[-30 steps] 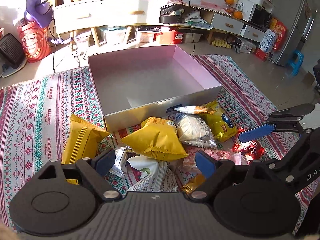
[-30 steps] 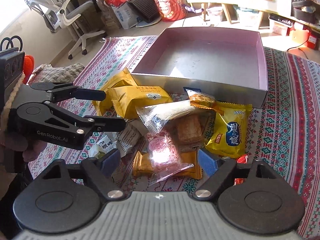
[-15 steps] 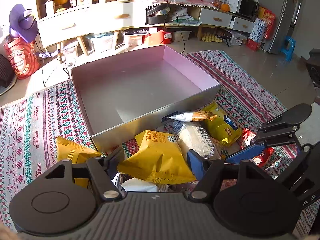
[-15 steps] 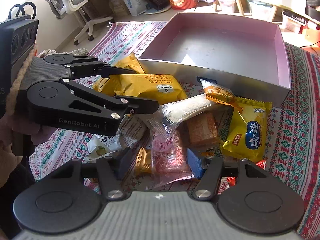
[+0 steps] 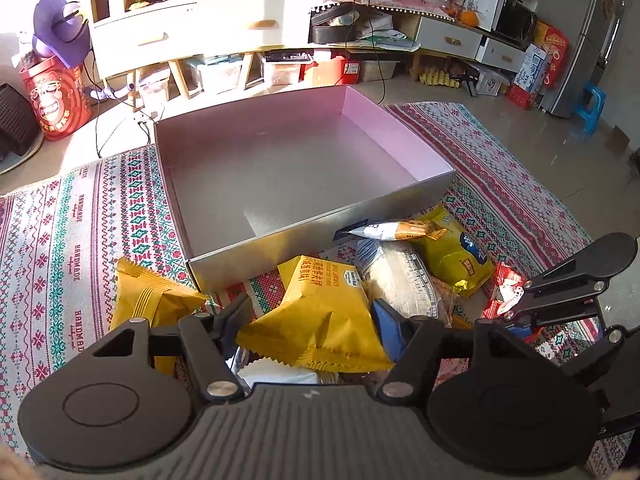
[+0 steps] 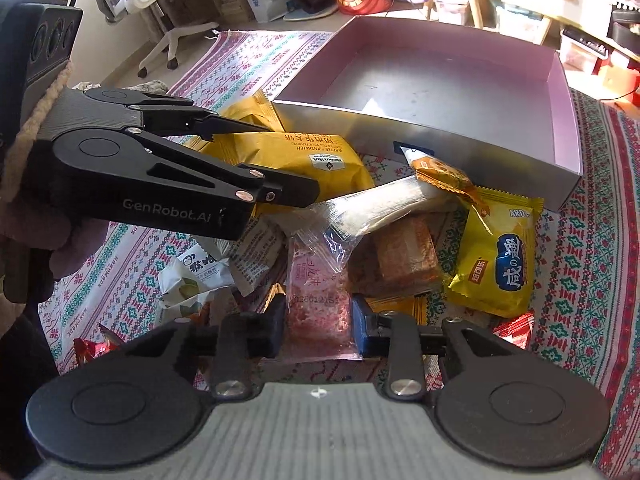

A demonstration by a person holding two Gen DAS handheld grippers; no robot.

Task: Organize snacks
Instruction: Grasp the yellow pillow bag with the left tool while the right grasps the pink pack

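A pile of snack packets lies on the patterned rug in front of an empty pink box [image 5: 280, 168]. My left gripper [image 5: 310, 314] is shut on a yellow sandwich-biscuit packet [image 5: 320, 312], also seen in the right wrist view [image 6: 296, 160]. My right gripper [image 6: 318, 320] is shut on a clear packet of pink snack [image 6: 318, 300] at the near edge of the pile. It shows at the right edge of the left wrist view [image 5: 568, 292]. The pink box also shows in the right wrist view [image 6: 432, 80].
Other packets lie around: a second yellow packet [image 5: 148, 300], a long clear packet [image 6: 376, 204], a yellow chip bag [image 6: 500, 260], a brown biscuit pack [image 6: 404, 256], a white packet [image 6: 192, 276]. Shelves, drawers and bins stand beyond the rug; an office chair [image 6: 152, 8] stands far left.
Both grippers have closed in: the left jaws came together on the yellow packet, the right jaws on the pink snack packet. The left gripper moved forward toward the box.
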